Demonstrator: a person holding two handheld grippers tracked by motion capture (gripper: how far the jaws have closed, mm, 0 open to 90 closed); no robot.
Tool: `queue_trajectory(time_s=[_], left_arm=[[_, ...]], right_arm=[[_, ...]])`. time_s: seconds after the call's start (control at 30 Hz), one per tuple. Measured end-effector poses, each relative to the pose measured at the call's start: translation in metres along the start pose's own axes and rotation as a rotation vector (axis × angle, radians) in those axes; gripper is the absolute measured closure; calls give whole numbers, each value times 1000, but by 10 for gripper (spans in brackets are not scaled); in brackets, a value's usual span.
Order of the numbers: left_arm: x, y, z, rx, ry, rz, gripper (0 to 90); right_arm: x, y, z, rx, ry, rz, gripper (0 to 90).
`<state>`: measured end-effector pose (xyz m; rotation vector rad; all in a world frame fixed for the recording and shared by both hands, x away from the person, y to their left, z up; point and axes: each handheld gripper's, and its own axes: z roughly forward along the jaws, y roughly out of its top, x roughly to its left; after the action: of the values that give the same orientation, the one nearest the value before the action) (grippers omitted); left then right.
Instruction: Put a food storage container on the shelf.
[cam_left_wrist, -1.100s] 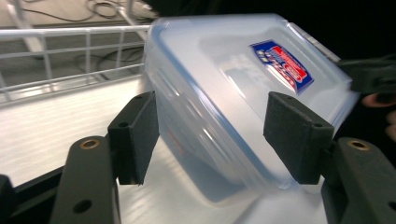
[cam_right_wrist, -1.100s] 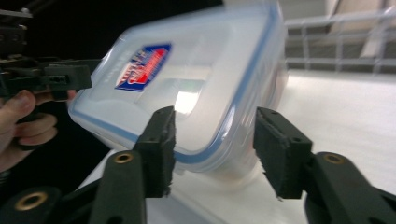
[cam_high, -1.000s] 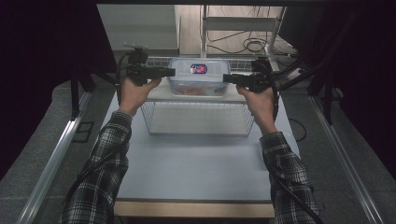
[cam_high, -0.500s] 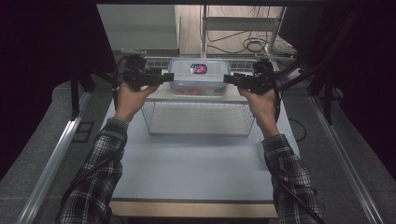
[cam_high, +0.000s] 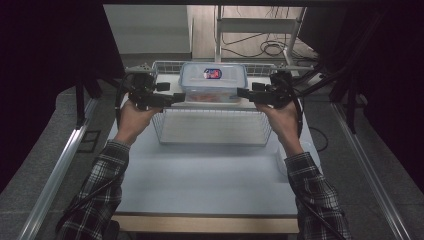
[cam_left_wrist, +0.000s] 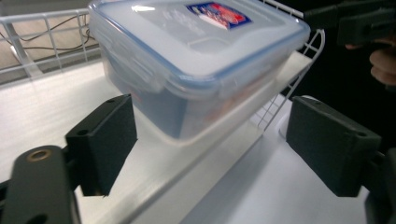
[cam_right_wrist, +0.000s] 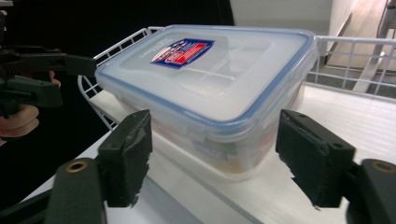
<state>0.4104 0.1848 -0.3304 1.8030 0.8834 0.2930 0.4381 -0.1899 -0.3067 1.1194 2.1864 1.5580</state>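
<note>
A clear plastic container (cam_high: 212, 82) with a blue-rimmed lid and a red and blue label rests on the top shelf of a white wire rack (cam_high: 210, 127) at the back of the table. My left gripper (cam_high: 172, 96) stands off the container's left end and my right gripper (cam_high: 244, 93) off its right end, pointing at each other. Both pairs of jaws have just been opening. In the left gripper view the container (cam_left_wrist: 196, 60) lies ahead of my left gripper (cam_left_wrist: 217, 144), untouched by the pads. The right gripper view shows the container (cam_right_wrist: 210, 88) likewise ahead of my right gripper (cam_right_wrist: 219, 156).
The white tabletop (cam_high: 210, 175) runs from the rack to a wooden front edge (cam_high: 205, 224). Metal rails (cam_high: 60, 170) flank the table on the floor. Cables and a metal frame (cam_high: 260, 45) lie behind the rack. Dark curtains close in both sides.
Both grippers' jaws have widened off the container's ends. The left hand has drawn back to the left, away from the container. The container stays on the rack.
</note>
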Motion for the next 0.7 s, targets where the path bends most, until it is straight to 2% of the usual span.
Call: queue_trajectory(time_s=[0.23,0.27,0.57,0.63,0.7], left_arm=[[-7,-14,-3,-7,-4,31,95],[-9,-18,-4,-10,-4,43,87],[-19,-35,-8,-14,-8,68,46],[-21,-38,-8,-15,-13,72,46],[-25,-41,-7,-14,-1,77,67]], right_arm=[[4,-7,-3,-2,-4,-37,176],[7,-10,-4,-4,-3,-54,158],[10,-22,-6,-1,5,-71,97],[11,-26,-7,2,11,-71,88],[12,-29,-8,3,15,-77,81]])
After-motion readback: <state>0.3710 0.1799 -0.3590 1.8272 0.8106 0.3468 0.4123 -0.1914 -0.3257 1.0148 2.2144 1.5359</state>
